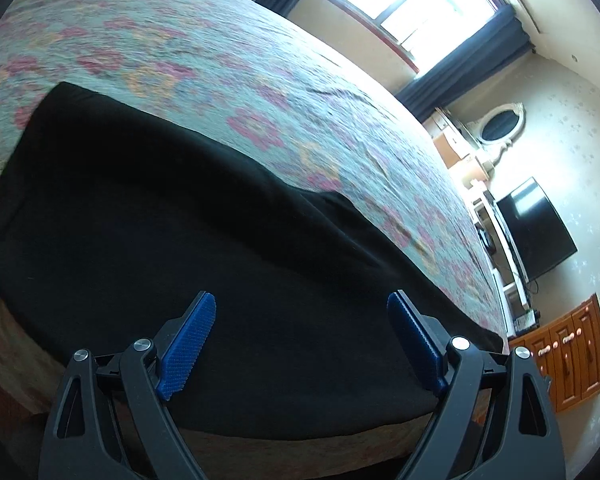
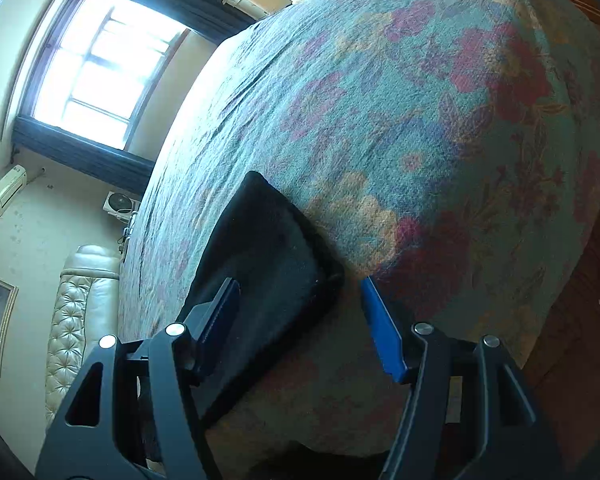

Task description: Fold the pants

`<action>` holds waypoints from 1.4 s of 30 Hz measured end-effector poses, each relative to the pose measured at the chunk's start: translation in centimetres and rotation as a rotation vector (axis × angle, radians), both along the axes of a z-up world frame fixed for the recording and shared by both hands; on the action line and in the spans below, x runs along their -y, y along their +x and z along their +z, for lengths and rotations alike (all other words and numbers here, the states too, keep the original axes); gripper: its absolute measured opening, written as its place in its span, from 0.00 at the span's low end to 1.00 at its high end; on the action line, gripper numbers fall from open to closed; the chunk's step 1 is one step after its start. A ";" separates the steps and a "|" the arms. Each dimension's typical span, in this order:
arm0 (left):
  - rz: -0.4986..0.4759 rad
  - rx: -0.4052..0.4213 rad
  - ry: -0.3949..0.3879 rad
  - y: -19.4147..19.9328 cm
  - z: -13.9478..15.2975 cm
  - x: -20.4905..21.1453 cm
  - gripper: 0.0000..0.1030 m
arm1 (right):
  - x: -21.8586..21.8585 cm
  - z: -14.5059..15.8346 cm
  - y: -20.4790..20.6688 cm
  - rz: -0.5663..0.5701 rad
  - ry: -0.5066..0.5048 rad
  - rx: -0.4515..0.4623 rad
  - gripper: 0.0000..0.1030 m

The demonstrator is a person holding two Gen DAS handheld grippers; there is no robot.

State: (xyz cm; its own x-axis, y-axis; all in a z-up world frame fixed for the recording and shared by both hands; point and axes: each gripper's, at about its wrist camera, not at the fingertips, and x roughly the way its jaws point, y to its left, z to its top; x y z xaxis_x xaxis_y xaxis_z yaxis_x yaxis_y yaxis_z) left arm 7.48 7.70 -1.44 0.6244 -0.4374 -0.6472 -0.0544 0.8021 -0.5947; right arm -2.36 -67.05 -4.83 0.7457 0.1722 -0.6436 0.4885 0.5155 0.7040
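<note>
Floral bedspread [image 1: 228, 80] under black pants [image 1: 180, 240]

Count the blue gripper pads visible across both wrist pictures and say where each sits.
4. Left gripper: one pad left, one right, over the black pants. Right gripper: a shadowed pad left, a bright one right. None seem hidden.

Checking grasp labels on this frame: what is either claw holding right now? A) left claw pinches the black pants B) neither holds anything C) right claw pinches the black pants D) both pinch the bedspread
B: the left claw stands wide open above the black pants with nothing between its pads, and the right claw is open too, its pads clear of the pants' corner lying on the floral bedspread.
</note>
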 end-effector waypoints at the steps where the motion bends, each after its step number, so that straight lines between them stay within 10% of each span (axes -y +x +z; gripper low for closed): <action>1: 0.041 -0.006 -0.024 -0.5 0.0 -2.3 0.84 | -0.6 0.2 0.3 0.002 -0.010 -0.001 0.62; 7: 0.280 -0.050 -0.141 -4.3 -1.7 -14.0 0.84 | -2.5 0.8 1.9 -0.018 -0.016 0.013 0.65; 14: 0.389 -0.111 -0.301 -6.0 -4.9 -15.9 0.84 | -4.0 -0.3 2.8 -0.040 0.000 -0.015 0.66; 20: 0.353 -0.075 -0.084 -4.3 -2.4 -13.7 0.45 | -4.0 -1.2 1.9 -0.041 0.002 -0.022 0.66; 23: 0.379 -0.112 -0.116 -4.3 -3.1 -14.1 0.43 | -4.0 -1.4 1.8 -0.045 0.011 -0.015 0.67; 26: 0.440 -0.142 -0.170 -5.1 -3.9 -15.0 0.22 | -3.5 -1.5 1.5 -0.043 0.011 -0.015 0.67; 42: 0.472 -0.191 -0.135 -4.5 -1.0 -15.6 0.10 | -3.0 -1.4 1.7 -0.044 0.016 -0.015 0.67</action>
